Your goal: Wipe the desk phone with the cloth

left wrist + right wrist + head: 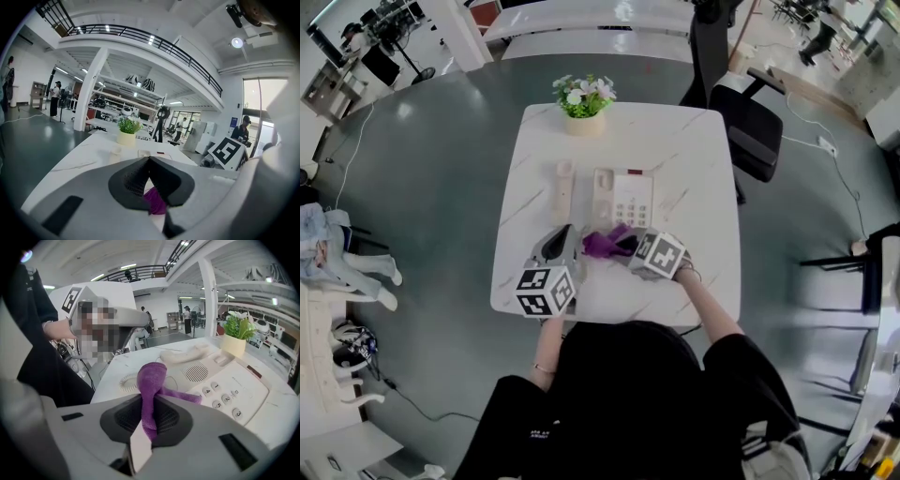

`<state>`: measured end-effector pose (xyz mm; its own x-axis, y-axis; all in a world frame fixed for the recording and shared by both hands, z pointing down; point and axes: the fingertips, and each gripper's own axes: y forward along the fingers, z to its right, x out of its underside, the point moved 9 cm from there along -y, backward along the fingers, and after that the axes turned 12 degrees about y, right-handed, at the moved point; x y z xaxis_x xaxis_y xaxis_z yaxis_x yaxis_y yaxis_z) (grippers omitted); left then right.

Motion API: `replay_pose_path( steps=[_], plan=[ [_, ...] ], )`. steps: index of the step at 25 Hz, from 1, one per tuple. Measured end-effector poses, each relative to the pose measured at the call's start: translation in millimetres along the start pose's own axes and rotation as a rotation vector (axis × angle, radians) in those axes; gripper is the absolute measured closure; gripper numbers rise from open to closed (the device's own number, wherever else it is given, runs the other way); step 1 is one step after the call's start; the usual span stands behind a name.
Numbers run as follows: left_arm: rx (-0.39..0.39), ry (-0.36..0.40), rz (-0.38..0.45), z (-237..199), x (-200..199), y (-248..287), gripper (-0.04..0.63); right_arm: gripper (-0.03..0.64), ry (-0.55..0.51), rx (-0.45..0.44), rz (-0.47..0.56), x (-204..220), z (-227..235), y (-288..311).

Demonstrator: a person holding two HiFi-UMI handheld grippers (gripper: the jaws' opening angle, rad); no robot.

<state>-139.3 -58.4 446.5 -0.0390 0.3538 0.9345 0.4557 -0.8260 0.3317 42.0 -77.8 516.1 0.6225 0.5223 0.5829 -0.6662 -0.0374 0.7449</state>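
Where the right gripper's (149, 414) jaws clench it, the purple cloth (151, 377) rises in a fold at the near edge of the desk phone (234, 390), one tail reaching toward the keypad.

Left gripper (149, 161): jaws closed tip to tip, clamping nothing, near the phone's front-left corner, beside the cloth.

Handset (564, 184): flat on the tabletop (694, 159), left of the phone.

Potted plant (584, 101): beyond the phone.

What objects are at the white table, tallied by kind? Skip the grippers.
cream plastic desk phone base: 1
cream plastic handset, lying off the base: 1
purple cloth: 1
small potted plant with white flowers: 1
Total: 4
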Motion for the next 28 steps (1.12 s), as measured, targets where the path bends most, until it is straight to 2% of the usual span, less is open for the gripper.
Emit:
replay_pose_path(
  steps=[7,13,22,28],
  plan=[
    [0.014,0.035,0.03,1,-7,-3,0.598,0.58,0.135,-0.035,0.183,-3,5,-21],
    [0.031,0.066,0.069,-1,-12,-6,0.598,0.58,0.266,-0.043,0.414,-7,13,-44],
    [0.003,0.09,0.122,-4,-22,-11,0.598,0.58,0.316,0.041,0.693,-13,19,-83],
    [-0.005,0.105,0.154,-8,-28,-19,0.598,0.58,0.333,0.129,0.851,-13,19,-110]
  ],
)
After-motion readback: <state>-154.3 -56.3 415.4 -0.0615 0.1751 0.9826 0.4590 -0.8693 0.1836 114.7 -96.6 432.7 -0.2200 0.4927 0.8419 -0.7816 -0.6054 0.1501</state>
